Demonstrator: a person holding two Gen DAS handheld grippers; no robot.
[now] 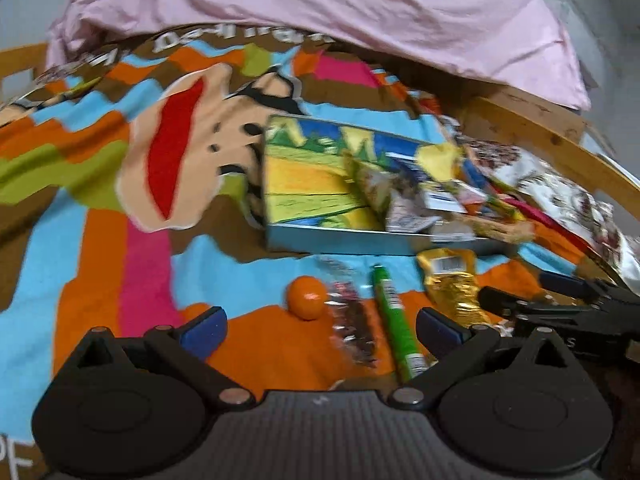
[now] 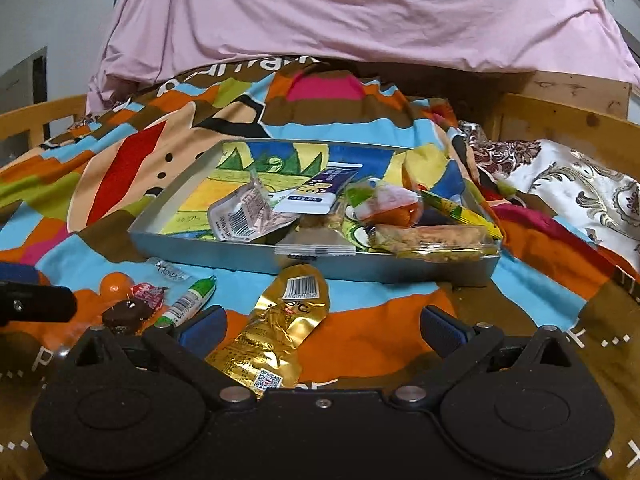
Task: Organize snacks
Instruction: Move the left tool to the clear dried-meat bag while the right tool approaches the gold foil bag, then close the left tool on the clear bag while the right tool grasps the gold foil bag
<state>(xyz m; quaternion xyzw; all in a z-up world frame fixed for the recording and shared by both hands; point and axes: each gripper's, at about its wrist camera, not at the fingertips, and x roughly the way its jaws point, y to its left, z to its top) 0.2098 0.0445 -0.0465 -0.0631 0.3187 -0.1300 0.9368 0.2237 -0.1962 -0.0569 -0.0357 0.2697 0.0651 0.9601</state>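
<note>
A metal tray (image 2: 240, 254) with a painted bottom lies on a colourful blanket and holds several snack packets, piled toward its right side. The same tray (image 1: 344, 240) shows in the left wrist view. In front of it lie a gold packet (image 2: 276, 332), a green stick packet (image 2: 188, 304), a dark chocolate snack (image 2: 126, 314), a small clear-wrapped candy (image 2: 172, 270) and an orange ball (image 2: 114, 284). My right gripper (image 2: 320, 330) is open around the gold packet's lower half. My left gripper (image 1: 320, 330) is open, with the green stick (image 1: 394, 320), dark snack (image 1: 354, 324) and orange ball (image 1: 306, 296) between its fingers.
A pink sheet (image 2: 360, 16) covers the far end of the bed. A wooden bed rail (image 2: 560, 112) runs along the right, with a patterned white-and-maroon cloth (image 2: 568, 180) beside the tray. The right gripper (image 1: 560, 312) shows at the right of the left wrist view.
</note>
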